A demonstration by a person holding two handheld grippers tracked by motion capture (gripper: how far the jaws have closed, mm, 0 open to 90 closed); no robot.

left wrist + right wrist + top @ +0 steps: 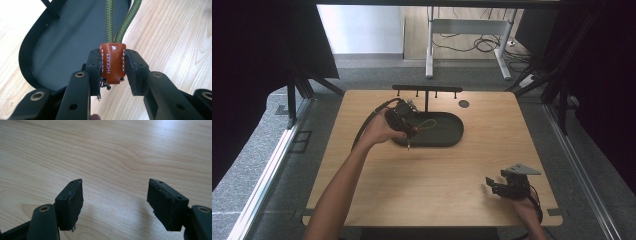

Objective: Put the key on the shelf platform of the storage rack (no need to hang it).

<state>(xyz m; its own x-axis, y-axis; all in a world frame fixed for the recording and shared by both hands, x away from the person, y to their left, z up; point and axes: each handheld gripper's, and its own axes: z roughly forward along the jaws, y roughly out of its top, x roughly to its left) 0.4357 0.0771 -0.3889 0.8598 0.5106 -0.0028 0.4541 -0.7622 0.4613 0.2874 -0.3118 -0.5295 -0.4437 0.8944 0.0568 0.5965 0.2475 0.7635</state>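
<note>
**Left gripper holds the leather tab of the cord over the tray**

The left gripper is closed on a small brown leather tab, one jaw on each side of it. From the top of the tab two strands of green cord go away from the gripper and pass over the dark oval tray. Under the tab a little metal part hangs, too small to tell what it is. In the high view this gripper is at the left end of the tray, in the far middle part of the counter, and the cord makes a loop inside the tray. I think the tab is taken because it is flat and stiff, so it gives a surer hold than the round cord.

Behind the tray stands a black rack with hooks.

The right gripper waits at the near right corner of the counter, well apart from the tray. Its jaws stand wide with nothing between them, only bare wood under them. Probably it is kept aside to leave room.
</note>
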